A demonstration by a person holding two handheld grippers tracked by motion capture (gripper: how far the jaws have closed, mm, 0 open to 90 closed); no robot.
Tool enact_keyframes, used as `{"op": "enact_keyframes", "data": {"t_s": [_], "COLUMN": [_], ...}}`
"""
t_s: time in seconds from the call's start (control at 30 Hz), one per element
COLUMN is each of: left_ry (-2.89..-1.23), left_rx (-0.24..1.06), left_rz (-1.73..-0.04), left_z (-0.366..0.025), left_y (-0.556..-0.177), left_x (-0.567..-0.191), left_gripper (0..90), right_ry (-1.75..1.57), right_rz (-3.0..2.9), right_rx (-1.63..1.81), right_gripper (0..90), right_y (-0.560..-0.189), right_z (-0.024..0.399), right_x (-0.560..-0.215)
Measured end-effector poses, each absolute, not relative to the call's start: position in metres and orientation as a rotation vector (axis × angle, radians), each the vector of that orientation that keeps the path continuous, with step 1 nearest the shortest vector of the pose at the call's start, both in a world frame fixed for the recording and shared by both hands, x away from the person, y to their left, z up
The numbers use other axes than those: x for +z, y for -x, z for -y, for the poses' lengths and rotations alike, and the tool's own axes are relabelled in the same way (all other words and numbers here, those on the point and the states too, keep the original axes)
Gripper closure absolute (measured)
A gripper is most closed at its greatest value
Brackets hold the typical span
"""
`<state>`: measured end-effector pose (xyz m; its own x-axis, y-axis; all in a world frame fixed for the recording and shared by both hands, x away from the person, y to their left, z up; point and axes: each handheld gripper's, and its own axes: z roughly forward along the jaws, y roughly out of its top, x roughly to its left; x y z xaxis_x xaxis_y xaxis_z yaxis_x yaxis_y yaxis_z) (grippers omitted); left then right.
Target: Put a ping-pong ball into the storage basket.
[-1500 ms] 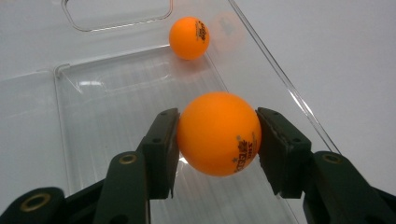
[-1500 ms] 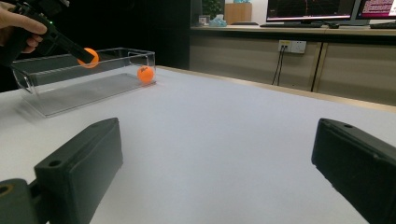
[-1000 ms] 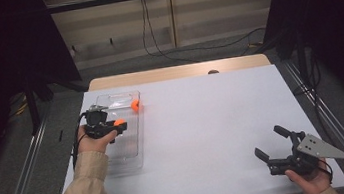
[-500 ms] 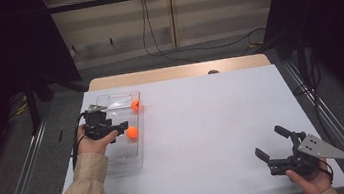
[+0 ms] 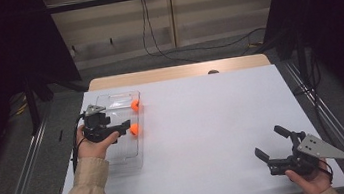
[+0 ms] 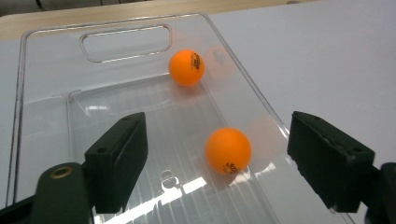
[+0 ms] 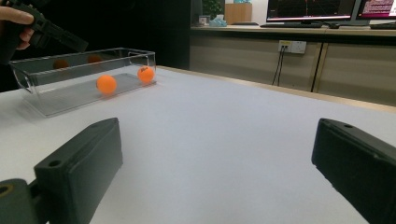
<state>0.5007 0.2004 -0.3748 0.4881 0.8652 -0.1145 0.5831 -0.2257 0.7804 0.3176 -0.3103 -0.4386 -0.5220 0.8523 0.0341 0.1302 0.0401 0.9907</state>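
Observation:
A clear plastic tray (image 5: 123, 158) lies at the table's left side with two orange balls in it. One ball (image 5: 135, 105) rests near the far end and the other (image 5: 134, 128) lies against the right wall. My left gripper (image 5: 122, 127) hovers over the tray, and its jaws have just been opening. In the left gripper view the nearer ball (image 6: 228, 150) lies on the tray floor (image 6: 51, 70) below the left gripper (image 6: 217, 122), untouched by either pad; the farther ball (image 6: 186, 67) sits beyond. My right gripper (image 5: 268, 141) rests open and holds nothing at the near right.
The white table (image 5: 203, 123) stretches between the two hands. In the right gripper view the right gripper (image 7: 217, 128) faces the tray (image 7: 32, 70) far off to the left. Metal rails run along both sides of the table.
The left gripper's jaws have opened and let go of an orange ball, which now lies in the tray by its right wall. The right gripper has not moved.

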Motion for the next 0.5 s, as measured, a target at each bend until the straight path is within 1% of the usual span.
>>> {"op": "enact_keyframes", "data": {"t_s": [0.13,0.5], "left_ry": [-1.903,-1.843], "left_rx": [0.448,0.466], "left_rz": [-1.198,-1.19], "left_z": [-0.201,-0.207], "left_y": [-0.498,-0.489], "left_x": [-0.376,-0.374], "left_gripper": [17.5,14.4], "right_ry": [-0.995,-0.995], "right_rz": [-1.722,-1.723], "right_rx": [1.536,1.535], "right_gripper": [1.3,1.3], "right_y": [-0.317,-0.317], "right_z": [0.31,0.31], "right_x": [-0.439,-0.439]}}
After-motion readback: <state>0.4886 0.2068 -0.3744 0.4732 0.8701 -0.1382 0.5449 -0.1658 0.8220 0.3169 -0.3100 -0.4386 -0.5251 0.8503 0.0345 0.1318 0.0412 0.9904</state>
